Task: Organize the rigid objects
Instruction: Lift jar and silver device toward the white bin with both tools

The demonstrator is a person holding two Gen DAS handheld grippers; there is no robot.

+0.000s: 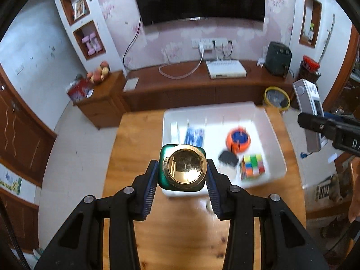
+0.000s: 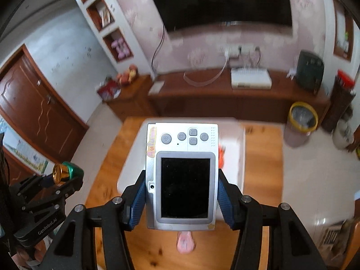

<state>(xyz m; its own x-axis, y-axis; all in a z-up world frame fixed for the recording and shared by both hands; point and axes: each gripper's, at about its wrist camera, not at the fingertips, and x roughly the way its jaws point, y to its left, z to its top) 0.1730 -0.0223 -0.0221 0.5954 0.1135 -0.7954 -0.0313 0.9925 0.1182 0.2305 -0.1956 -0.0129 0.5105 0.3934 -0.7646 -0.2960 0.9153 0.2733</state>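
Left claw (image 1: 181, 175), centre frame, clamped on a green square-bodied bottle with round gold cap (image 1: 183, 171), held above the wooden counter (image 1: 135, 139) beside the white plastic bin (image 1: 275, 139). Right claw (image 2: 181, 193) clamped on a silver handheld device with dark screen (image 2: 182, 175), held over the bin.

A glossy gold metal lid (image 1: 185, 169) is seen on the green tin (image 1: 163, 168) — shiny too. The device (image 2: 182, 175) is cased in silver plastic, its screen glossy black; the table (image 1: 139, 135) is smooth varnished wood.
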